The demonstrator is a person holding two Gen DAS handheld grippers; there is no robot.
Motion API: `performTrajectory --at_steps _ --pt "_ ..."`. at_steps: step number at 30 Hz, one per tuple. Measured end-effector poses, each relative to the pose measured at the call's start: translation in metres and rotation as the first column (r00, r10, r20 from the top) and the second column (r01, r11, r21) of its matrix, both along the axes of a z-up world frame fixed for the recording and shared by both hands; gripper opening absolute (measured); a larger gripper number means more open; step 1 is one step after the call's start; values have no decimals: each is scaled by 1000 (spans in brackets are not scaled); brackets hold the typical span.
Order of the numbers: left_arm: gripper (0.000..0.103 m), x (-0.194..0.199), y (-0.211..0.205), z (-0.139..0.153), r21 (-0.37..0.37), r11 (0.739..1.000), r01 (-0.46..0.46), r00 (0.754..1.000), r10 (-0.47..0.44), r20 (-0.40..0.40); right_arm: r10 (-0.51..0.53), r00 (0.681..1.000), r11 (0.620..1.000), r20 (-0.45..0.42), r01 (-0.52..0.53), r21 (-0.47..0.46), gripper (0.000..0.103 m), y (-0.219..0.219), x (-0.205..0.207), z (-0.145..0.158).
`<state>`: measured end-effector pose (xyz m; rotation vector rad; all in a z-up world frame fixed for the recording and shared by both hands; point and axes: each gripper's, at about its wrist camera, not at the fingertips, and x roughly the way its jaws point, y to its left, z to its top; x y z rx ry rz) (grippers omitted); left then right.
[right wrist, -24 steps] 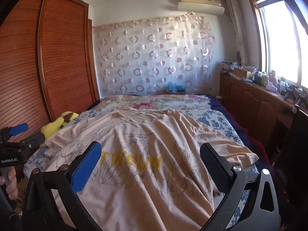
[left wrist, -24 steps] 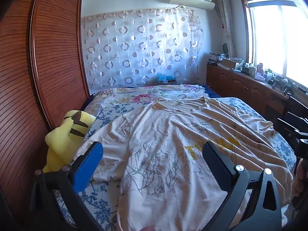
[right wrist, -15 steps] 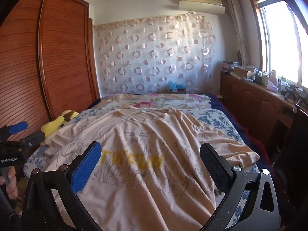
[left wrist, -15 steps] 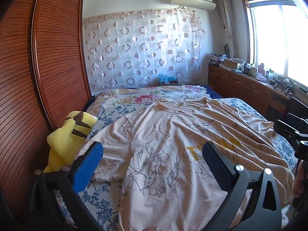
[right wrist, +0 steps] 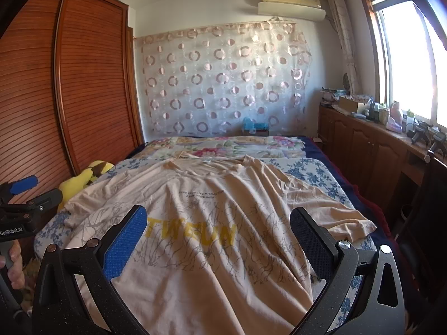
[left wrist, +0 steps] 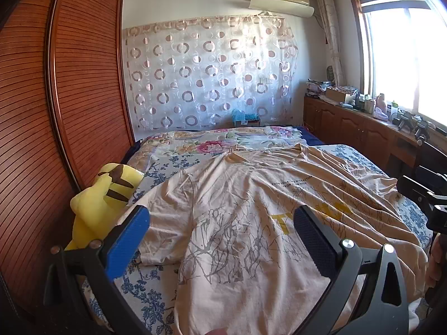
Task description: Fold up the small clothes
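One beige tee (left wrist: pixel 251 223) spread flat, wrinkled; yellow lettering, grey print.

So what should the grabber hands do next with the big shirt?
Probably bring the left gripper down to the near sleeve, since the T-shirt lies spread flat and unfolded on the bed, and both grippers hang open, holding nothing.

I'm looking into a bedroom in someone's home: a bed (right wrist: pixel 321 178) with a flowered sheet fills the middle, and a yellow plush toy (left wrist: pixel 103 201) sits at its edge. A slatted wooden wardrobe (left wrist: pixel 83 83) lines one wall. I also see a curtain (right wrist: pixel 223 83) with ring patterns, an air conditioner (right wrist: pixel 290 2) above it, and a sunny window (left wrist: pixel 405 55) over low cluttered cabinets (right wrist: pixel 363 145).
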<state>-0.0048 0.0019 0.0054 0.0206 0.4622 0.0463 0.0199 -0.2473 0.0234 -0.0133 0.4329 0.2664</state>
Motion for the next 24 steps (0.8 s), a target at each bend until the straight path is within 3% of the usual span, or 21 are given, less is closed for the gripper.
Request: performTrajectory --at_steps 24 --pt "103 -4 -4 2 11 1000 0 1000 0 17 1 1000 1000 1 -1 3 103 1 -2 0"
